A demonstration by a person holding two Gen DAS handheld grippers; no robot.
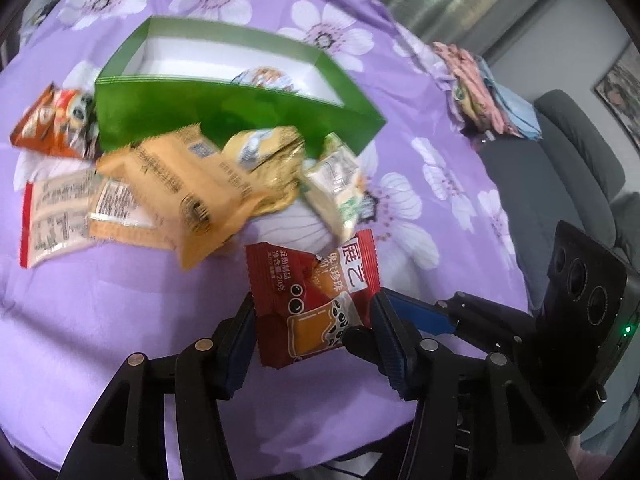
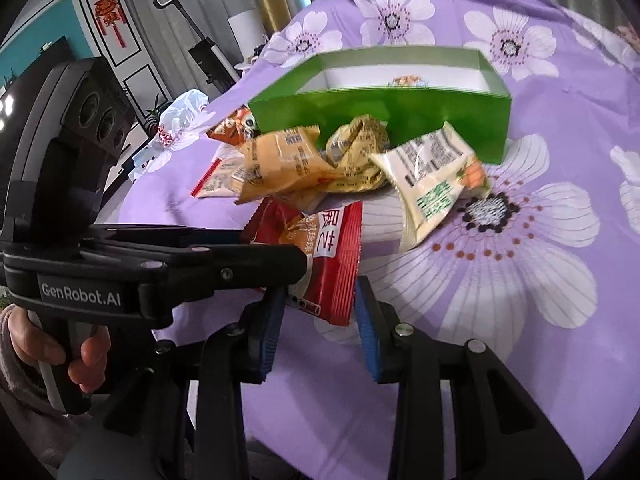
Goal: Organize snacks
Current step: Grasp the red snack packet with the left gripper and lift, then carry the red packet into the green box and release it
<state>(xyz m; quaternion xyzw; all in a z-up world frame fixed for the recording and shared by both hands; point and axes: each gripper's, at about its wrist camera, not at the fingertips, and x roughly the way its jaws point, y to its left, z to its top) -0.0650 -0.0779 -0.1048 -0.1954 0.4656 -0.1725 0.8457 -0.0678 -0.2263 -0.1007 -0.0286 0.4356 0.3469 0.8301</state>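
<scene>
Between the pads of both hand-held grippers sits one red packet (image 1: 314, 300): the left hand-held gripper (image 1: 314, 320) is narrowed onto its two side edges, and the right hand-held gripper (image 2: 320, 312) pinches its near corner from the other side. The packet looks lifted a little off the purple cloth (image 1: 120, 320), though the blur leaves that uncertain. The step in hand, as I judge it, is picking up this snack to put it away in the green box (image 1: 240, 116), which stands open beyond the grippers with a loose heap between. That heap holds an orange packet (image 1: 192, 184), a crumpled gold packet (image 1: 264, 160) and a pale packet (image 1: 332, 184), all just ahead of the fingertips.

The next move calls for carrying the red packet forward over the heap and above the box's near wall before letting go. With two grippers on one soft packet, both must travel together or one must release first, or the wrapper could twist or tear.

The left wrist view shows the right gripper's body (image 1: 580, 300) close alongside, and a further dark orange packet (image 1: 52, 120) left of the box. The right wrist view shows the person's hand (image 2: 84, 344) on the left gripper's handle, and a round snack already lying inside the box.
</scene>
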